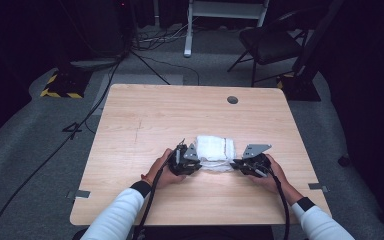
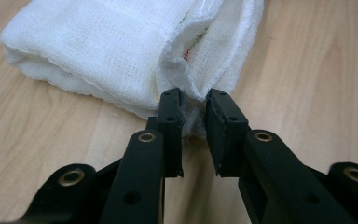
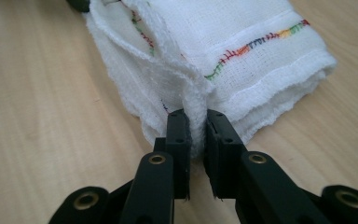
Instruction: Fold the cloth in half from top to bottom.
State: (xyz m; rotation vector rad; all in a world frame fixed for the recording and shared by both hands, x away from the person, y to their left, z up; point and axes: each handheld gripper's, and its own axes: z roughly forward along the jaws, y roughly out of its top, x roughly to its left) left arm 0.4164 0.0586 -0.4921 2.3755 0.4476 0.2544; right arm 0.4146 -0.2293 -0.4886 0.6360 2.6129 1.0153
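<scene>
Filling the middle of the high view, a pale wood-grain table [image 1: 145,120] with rounded corners stands on grey carpet; a round cable hole [image 1: 232,100] sits near its upper right edge. Beyond it, in the dark upper part of the frame, black cables trail across the floor, a folding chair [image 1: 270,42] stands at upper right, and a yellow-and-black striped base [image 1: 60,87] lies at upper left.

A folded white cloth [image 1: 215,150], loosely woven gauze with a soft, frayed hem, lies a little below the centre of the table, between the two tools. In the right gripper view a line of multicoloured stitching [image 3: 256,44] runs across its top layer.

At lower centre left, the left gripper [image 2: 193,109] has its black jaws nearly together, with a ruffled edge of the cloth [image 2: 121,46] pinched between the tips. At lower centre right, the right gripper [image 3: 196,123] has its jaws drawn close on a bunched fold of the cloth [image 3: 242,28]. Both arms wear white sleeves [image 1: 115,215] with dark cuffs.
</scene>
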